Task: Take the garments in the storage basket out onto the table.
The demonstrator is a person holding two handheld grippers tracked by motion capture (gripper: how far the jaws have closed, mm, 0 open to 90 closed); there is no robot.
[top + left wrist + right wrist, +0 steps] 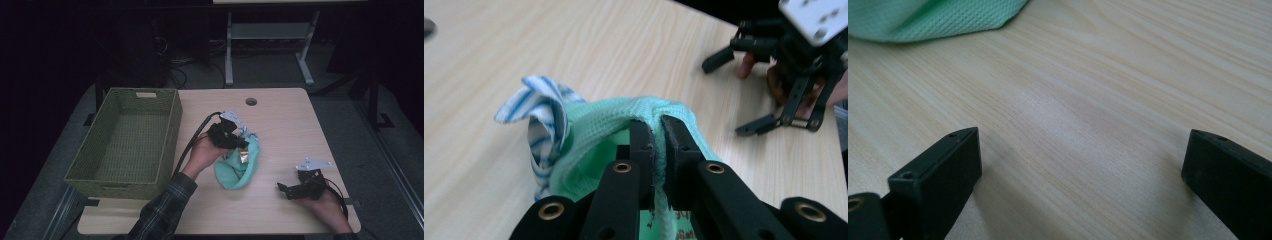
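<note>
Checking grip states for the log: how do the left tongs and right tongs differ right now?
1. The left tongs are shut on the green cloth; the right tongs stand wide open with nothing between them.
2. The left tongs sit mid-table at the cloth; the right tongs rest apart from it, nearer the table's right front edge.
Shared: both are hand-held and have black jaws.

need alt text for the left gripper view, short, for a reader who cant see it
The left gripper pinches a fold of mint-green cloth between its black fingers, above a light wooden table. A blue-and-white striped cloth bunches beside the green one, and the right gripper rests open at the far right.
</note>
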